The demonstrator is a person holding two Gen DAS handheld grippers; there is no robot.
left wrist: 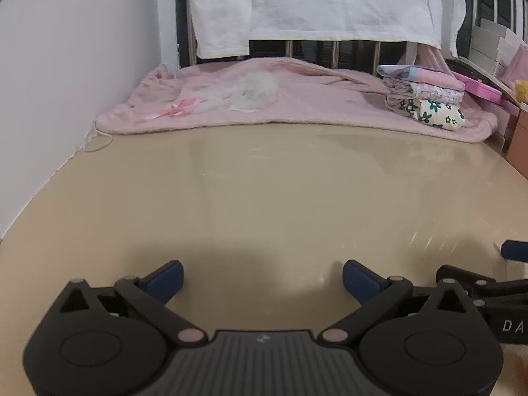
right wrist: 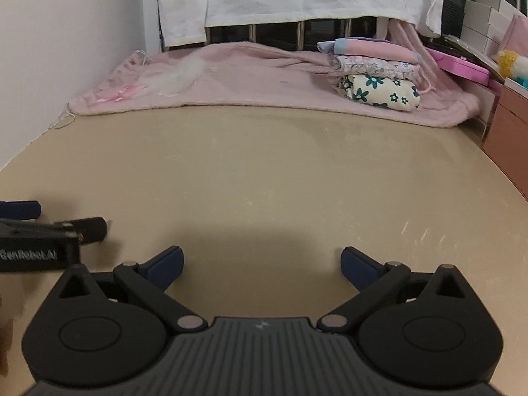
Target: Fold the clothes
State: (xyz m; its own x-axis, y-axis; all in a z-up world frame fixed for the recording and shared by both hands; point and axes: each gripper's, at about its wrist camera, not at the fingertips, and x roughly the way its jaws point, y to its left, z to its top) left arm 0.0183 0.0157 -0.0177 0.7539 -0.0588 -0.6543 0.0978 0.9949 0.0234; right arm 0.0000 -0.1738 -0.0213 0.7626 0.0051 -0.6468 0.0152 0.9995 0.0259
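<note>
Both tongs hover low over the table (left wrist: 264,198), side by side and level, pointing at the far end. The left gripper (left wrist: 263,279) stands wide with nothing between its blue pads (left wrist: 165,279); the right gripper (right wrist: 262,265) is just as wide and empty, its edge showing beside the left one. Smooth, glossy beige tabletop lies bare under and just ahead of them. Well ahead, a fuzzy pink blanket (left wrist: 297,105) lies flat across the far end, with a white fluffy patch (left wrist: 255,94). Ahead and to the right, on the blanket, sits a stack of folded clothes (right wrist: 376,76): floral cream at the bottom, pink on top. White cloth (left wrist: 313,3) hangs beyond.
</note>
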